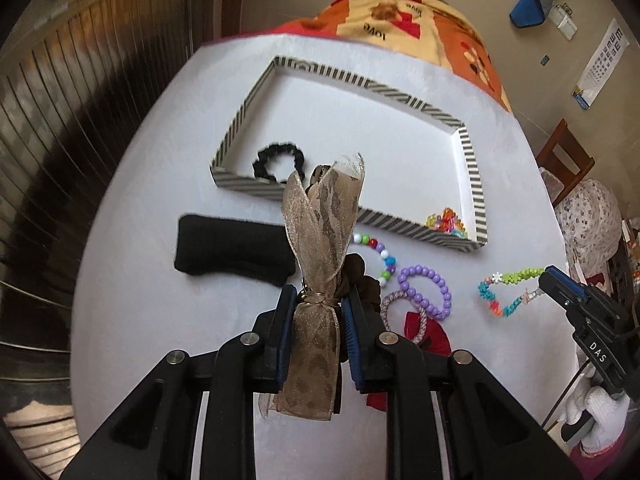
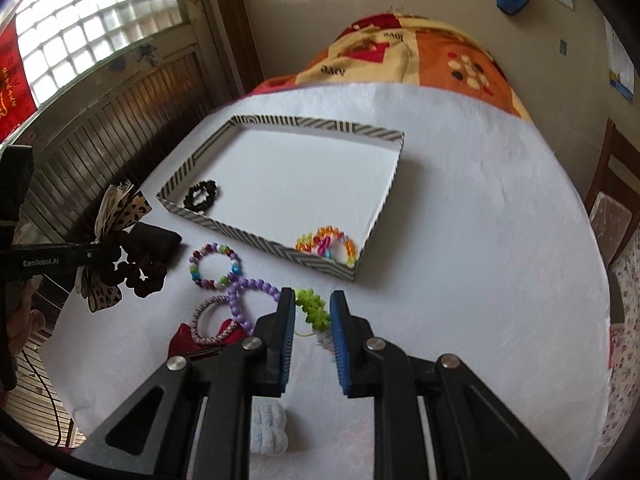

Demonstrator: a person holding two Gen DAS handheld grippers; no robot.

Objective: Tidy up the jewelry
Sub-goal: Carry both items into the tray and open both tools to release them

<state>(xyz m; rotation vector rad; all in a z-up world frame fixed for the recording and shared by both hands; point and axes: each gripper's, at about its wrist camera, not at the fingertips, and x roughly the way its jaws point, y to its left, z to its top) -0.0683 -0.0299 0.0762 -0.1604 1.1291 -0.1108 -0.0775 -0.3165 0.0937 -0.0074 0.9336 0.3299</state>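
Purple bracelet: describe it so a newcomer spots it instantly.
Start at the striped tray on the white table. In front of its near edge lie loose bracelets; the purple bracelet is the one of plain, single-colour lilac beads, beside the multicolour one.

The left gripper (image 1: pixel 316 304) clamps a leopard-print ribbon scrunchie (image 1: pixel 320 232) above the table (image 1: pixel 132 320) (striped tray (image 1: pixel 476 184) just beyond).
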